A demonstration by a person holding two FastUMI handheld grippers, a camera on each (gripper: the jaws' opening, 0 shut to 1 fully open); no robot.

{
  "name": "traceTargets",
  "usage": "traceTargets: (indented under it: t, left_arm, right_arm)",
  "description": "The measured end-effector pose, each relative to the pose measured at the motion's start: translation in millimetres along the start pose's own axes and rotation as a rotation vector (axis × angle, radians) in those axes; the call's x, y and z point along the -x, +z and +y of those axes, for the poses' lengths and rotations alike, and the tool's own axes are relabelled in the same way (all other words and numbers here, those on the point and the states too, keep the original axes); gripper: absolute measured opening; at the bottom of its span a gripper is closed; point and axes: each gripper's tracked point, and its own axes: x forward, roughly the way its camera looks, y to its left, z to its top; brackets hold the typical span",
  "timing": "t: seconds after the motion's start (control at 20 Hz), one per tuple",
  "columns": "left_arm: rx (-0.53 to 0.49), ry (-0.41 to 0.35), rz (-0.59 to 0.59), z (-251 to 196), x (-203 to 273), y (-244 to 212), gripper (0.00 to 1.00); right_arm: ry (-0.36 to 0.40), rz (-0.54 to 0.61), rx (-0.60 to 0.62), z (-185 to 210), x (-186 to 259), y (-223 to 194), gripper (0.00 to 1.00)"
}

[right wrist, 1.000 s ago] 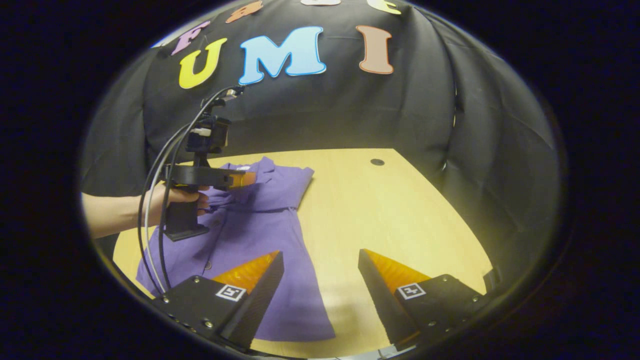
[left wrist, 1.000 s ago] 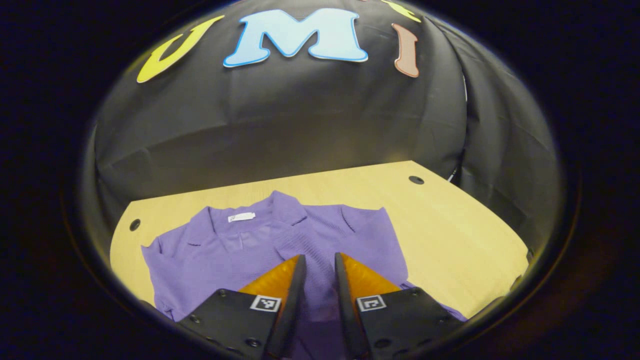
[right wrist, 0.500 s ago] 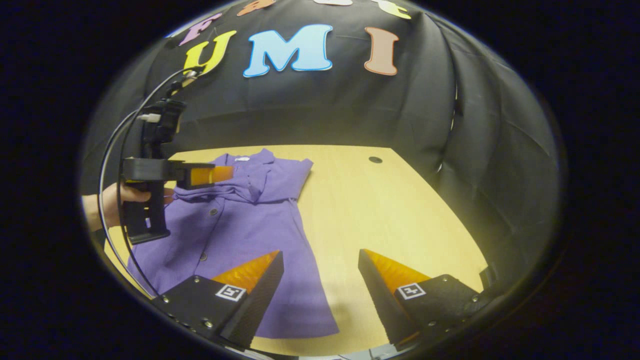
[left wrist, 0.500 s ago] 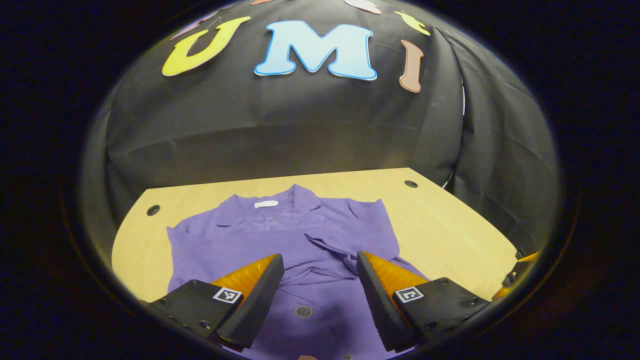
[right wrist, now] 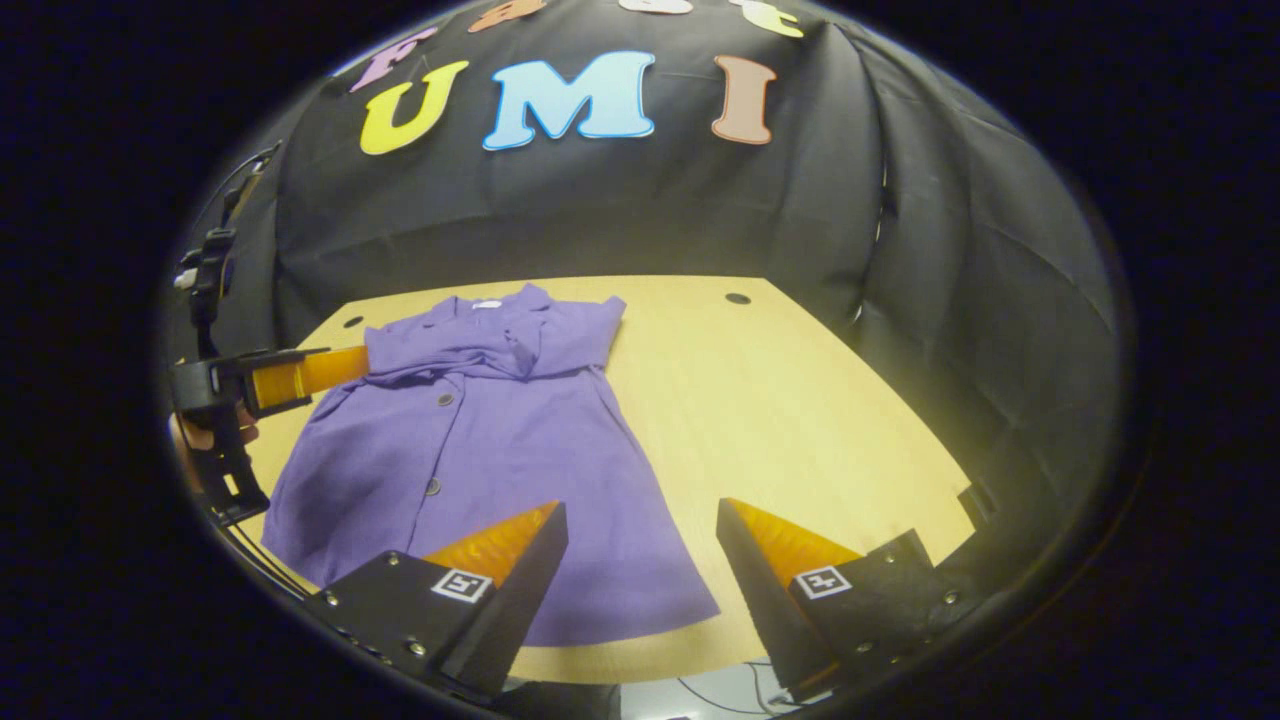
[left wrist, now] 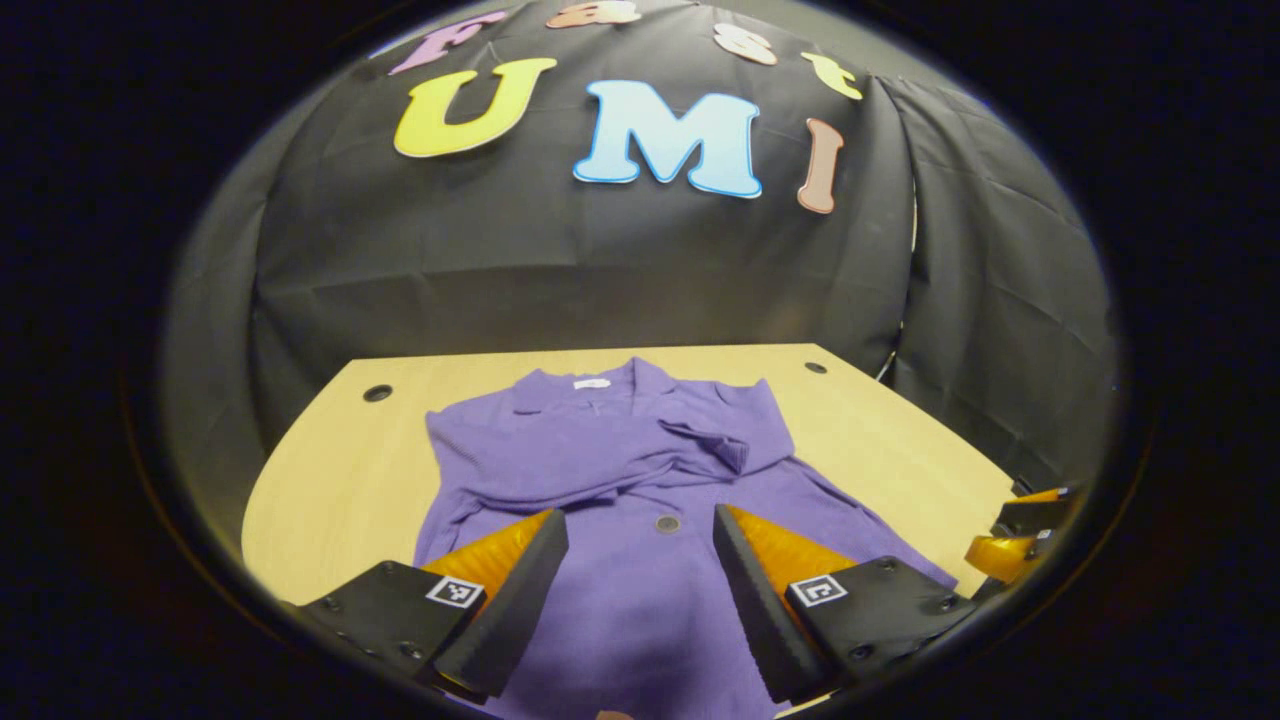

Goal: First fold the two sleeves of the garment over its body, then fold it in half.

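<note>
A: How is the light?
B: Warm and fairly bright on the table (left wrist: pixel 880 450), as if from above; the booth wall (left wrist: pixel 560 260) behind stays dim and swallows most of it.
A: Any glare?
B: None that washes anything out. The wood has a soft yellow sheen toward the right in the right gripper view.
A: Shadows?
B: Soft ones. A faint one lies on the garment (right wrist: pixel 470 430) between the near fingers in the left gripper view.
A: Sharpness?
B: Good in the middle; folds and buttons read clearly. Toward the rim both views darken, bend strongly, and smear, so the table edge curves.
</note>
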Motion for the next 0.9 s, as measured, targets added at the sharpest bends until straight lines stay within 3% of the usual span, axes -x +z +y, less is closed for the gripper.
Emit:
traceTargets:
  t: [0.6,0.65,0.9]
  left_arm:
    - [0.081,0.093,0.043,56.7,107.9,-89.1,0.93]
    - [0.087,0.107,0.041,61.1,111.8,-92.2,0.98]
    - [0.045,0.152,0.081,80.8,140.4,-125.4,0.93]
  right_arm:
    - [0.01,0.098,-0.021,0.0,2.3,-49.0,0.94]
    - [0.01,0.104,-0.024,-2.2,1.3,-51.9,0.93]
    - [0.012,0.133,-0.05,-14.4,-5.1,-67.1,0.94]
